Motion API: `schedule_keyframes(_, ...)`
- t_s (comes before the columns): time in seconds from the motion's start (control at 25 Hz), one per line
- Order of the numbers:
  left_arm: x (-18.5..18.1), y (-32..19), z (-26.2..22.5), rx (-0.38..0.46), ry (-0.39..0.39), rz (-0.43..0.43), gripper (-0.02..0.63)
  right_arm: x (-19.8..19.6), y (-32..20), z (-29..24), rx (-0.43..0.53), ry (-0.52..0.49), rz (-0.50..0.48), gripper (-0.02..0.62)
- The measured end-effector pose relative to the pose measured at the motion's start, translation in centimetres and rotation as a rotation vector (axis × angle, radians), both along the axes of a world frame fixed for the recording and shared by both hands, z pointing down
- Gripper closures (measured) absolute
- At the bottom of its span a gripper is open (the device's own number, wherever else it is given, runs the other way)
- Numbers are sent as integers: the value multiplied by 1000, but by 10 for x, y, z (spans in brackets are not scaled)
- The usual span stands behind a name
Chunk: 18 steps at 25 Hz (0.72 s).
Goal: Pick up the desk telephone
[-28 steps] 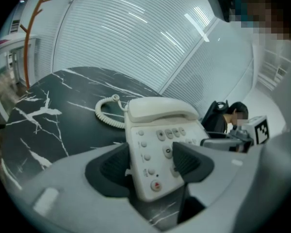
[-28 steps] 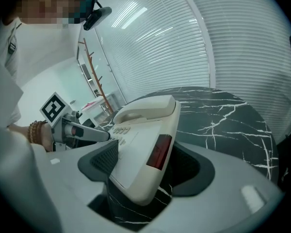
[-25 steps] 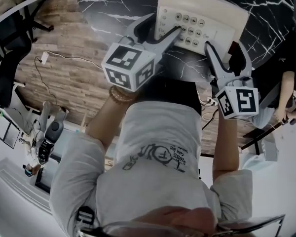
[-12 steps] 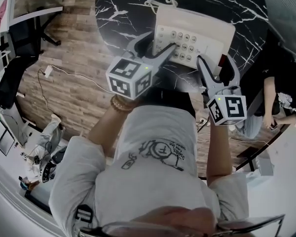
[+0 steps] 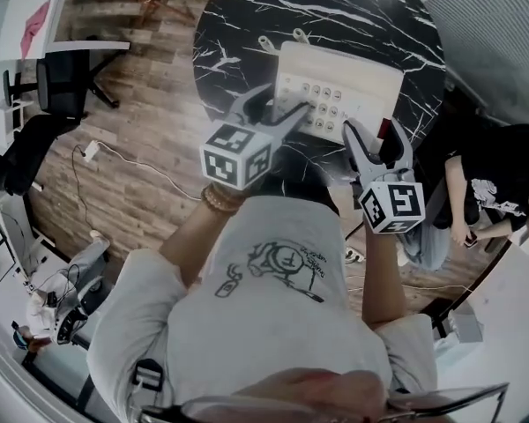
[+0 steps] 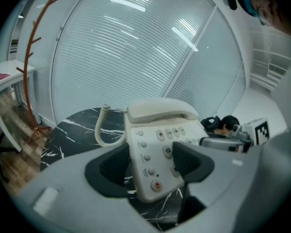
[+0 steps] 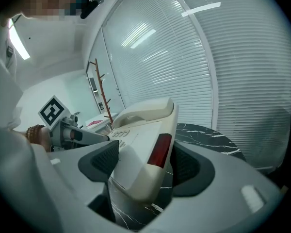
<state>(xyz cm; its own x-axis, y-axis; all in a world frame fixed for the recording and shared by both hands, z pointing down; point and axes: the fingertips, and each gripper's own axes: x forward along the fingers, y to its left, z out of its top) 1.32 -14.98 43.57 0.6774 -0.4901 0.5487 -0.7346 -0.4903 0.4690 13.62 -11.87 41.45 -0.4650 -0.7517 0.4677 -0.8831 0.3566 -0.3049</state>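
The cream desk telephone (image 5: 339, 85) hangs above the black marble table (image 5: 247, 25), carried by both grippers. My left gripper (image 5: 273, 108) is shut on its near left corner, one pad over the keypad (image 6: 160, 149) and the other at the phone's left side. My right gripper (image 5: 375, 139) is shut on the near right corner, beside the dark red panel (image 7: 159, 149). The handset (image 6: 160, 109) rests in its cradle, and the coiled cord (image 6: 103, 127) droops at the phone's left. In both gripper views the phone's near edge is clear of the tabletop.
The table is round, on a wood-plank floor (image 5: 132, 157). A black office chair (image 5: 31, 144) stands at the left. A person in dark clothes (image 5: 489, 183) sits at the right of the table. A red coat stand (image 6: 31, 67) and window blinds (image 6: 136, 47) stand beyond it.
Both grippers have risen together with the telephone between them. The table has dropped away and looks smaller below. The grip of each gripper looks unchanged.
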Motion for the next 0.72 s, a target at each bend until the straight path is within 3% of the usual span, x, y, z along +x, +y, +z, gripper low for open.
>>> schedule_keyframes(0.72,8,24,-101,81,18,38,319,7,28,-102,114,16,38,270)
